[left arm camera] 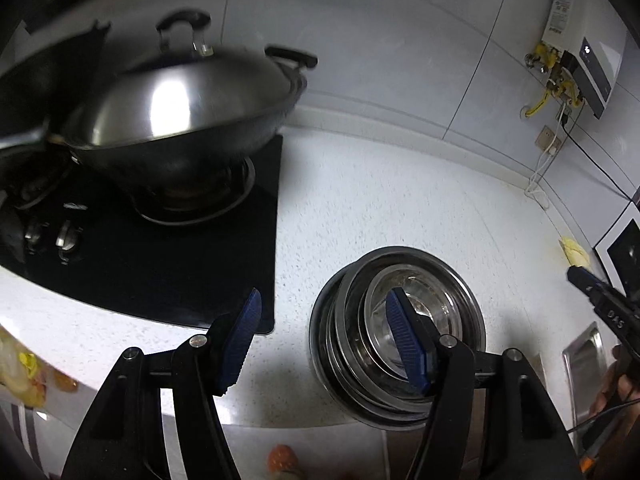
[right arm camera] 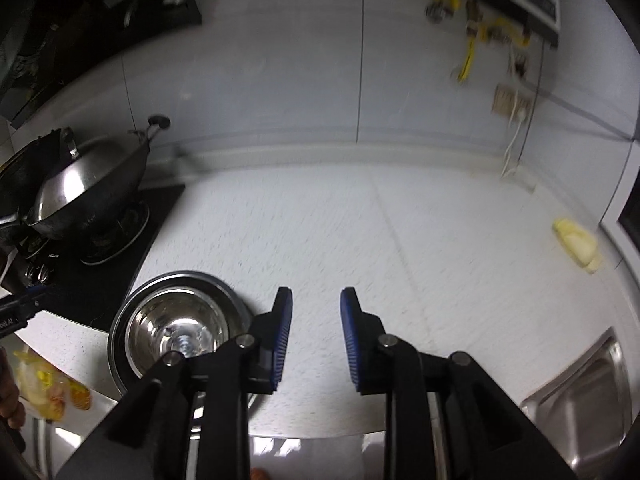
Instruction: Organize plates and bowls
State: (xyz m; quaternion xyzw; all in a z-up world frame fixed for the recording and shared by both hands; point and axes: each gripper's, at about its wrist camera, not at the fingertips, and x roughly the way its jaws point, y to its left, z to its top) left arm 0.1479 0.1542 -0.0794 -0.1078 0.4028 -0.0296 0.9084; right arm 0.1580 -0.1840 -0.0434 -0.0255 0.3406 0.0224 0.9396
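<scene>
Bowls (left arm camera: 396,336), steel ones nested into one stack on a wider steel plate, sit at the lower middle of the left wrist view, on the speckled white counter (left arm camera: 380,208) just right of the black hob (left arm camera: 160,264) with its lidded wok (left arm camera: 188,104); the left gripper (left arm camera: 326,340) hangs above them with its blue pads spread wide, one over the counter, the other in front of the stack's inside, pinching nothing, and the right gripper (left arm camera: 600,304) pokes in at the right edge. From the right wrist view the same stack (right arm camera: 180,328) lies at the lower left, and the right gripper (right arm camera: 316,340) stands off to its right over bare counter, pads parted a little and empty; a steel sink (right arm camera: 584,392) shows at the lower right. I'd judge the nesting step finished and both claws clear of it; no other loose dish shows in either view, so the next move calls for searching beyond them, or for a two-handed hold on the wide rim if the stack must go elsewhere
</scene>
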